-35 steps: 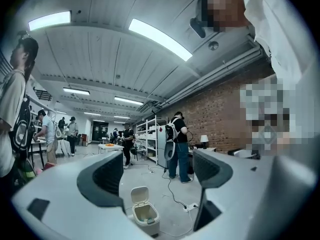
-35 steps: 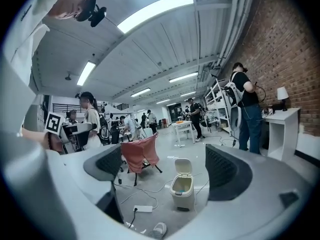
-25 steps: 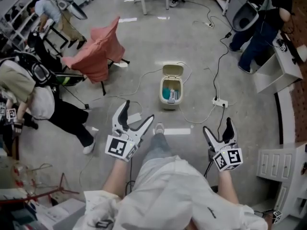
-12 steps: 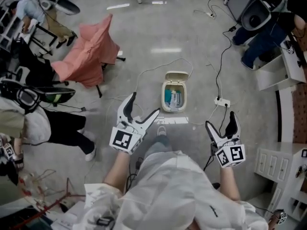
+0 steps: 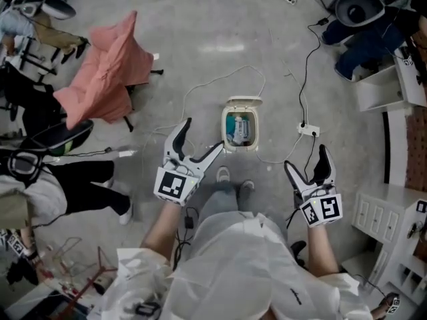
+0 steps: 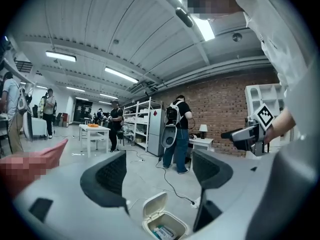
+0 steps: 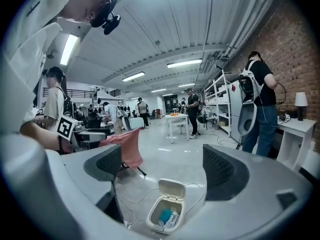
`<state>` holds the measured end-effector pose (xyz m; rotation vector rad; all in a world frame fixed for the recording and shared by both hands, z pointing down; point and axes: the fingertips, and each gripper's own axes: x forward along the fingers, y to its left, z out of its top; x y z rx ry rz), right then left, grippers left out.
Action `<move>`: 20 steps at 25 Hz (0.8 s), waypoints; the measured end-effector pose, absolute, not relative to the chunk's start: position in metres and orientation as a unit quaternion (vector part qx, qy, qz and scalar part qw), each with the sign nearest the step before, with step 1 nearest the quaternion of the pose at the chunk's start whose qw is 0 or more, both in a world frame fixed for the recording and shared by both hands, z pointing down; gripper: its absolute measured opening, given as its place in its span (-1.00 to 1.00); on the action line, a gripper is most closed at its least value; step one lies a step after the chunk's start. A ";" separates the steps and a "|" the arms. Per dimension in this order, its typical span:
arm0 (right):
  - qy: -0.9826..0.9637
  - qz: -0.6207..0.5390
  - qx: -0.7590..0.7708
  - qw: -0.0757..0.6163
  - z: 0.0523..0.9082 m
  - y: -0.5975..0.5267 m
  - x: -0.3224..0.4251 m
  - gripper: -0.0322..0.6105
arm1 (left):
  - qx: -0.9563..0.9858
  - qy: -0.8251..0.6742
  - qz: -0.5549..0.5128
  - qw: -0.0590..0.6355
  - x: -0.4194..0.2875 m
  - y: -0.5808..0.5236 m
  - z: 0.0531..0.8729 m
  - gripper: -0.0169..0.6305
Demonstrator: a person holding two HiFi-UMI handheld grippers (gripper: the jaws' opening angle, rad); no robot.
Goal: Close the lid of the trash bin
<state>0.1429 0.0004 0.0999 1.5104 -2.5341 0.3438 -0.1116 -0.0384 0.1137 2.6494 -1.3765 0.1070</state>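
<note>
The trash bin stands on the floor just past the person's shoes. In the head view its long axis runs from 6 to 12 o'clock. The lid is hinged at the 12 o'clock end and stands tipped back, so the bin is open, with blue and white packets showing inside.

The left gripper is spread wide and holds nothing. The bin lies at about 2 o'clock from it, just beside it in the picture, and sits low between its jaws in the left gripper view. The right gripper is also spread and empty. It hangs well apart from the bin, which lies at about 10 o'clock from it, with a power strip and a cable on the floor between them.

The left gripper looks the nearer one for the job. To shut the lid it would probably have to go past the bin's open mouth to the 12 o'clock end, get behind the raised flap and push it back toward 6 o'clock. It would also have to come down, as both grippers seem to be held above the bin.
</note>
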 end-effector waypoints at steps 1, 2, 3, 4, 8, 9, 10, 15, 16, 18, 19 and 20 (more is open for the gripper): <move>-0.852 0.114 0.504 0.089 0.105 -0.004 0.143 0.70 | 0.884 -0.460 0.037 0.078 -0.111 -0.041 0.120 0.35; -0.853 0.113 0.501 0.092 0.110 -0.009 0.143 0.70 | 0.883 -0.460 0.039 0.079 -0.109 -0.045 0.127 0.35; -0.855 0.112 0.497 0.095 0.116 -0.015 0.142 0.70 | 0.883 -0.460 0.041 0.079 -0.107 -0.049 0.133 0.35; -0.857 0.111 0.493 0.100 0.122 -0.021 0.141 0.70 | 0.883 -0.460 0.044 0.081 -0.104 -0.054 0.139 0.35; -0.865 0.114 0.475 0.111 0.148 -0.043 0.134 0.69 | 0.883 -0.458 0.052 0.088 -0.097 -0.069 0.167 0.35; -0.867 0.115 0.472 0.113 0.157 -0.047 0.134 0.69 | 0.883 -0.458 0.053 0.087 -0.094 -0.072 0.176 0.35; -0.868 0.116 0.468 0.115 0.168 -0.051 0.133 0.69 | 0.883 -0.458 0.054 0.086 -0.092 -0.074 0.186 0.35; -0.875 0.122 0.449 0.132 0.211 -0.075 0.129 0.69 | 0.879 -0.463 0.061 0.102 -0.083 -0.092 0.229 0.35; -0.876 0.123 0.447 0.133 0.219 -0.082 0.129 0.69 | 0.879 -0.461 0.065 0.102 -0.081 -0.098 0.237 0.35; -0.878 0.125 0.442 0.134 0.236 -0.094 0.131 0.69 | 0.882 -0.456 0.070 0.096 -0.075 -0.108 0.253 0.35; -0.878 0.126 0.441 0.135 0.246 -0.100 0.131 0.68 | 0.884 -0.453 0.073 0.091 -0.072 -0.112 0.261 0.35; -0.879 0.126 0.439 0.138 0.255 -0.106 0.132 0.68 | 0.885 -0.451 0.078 0.088 -0.068 -0.116 0.268 0.35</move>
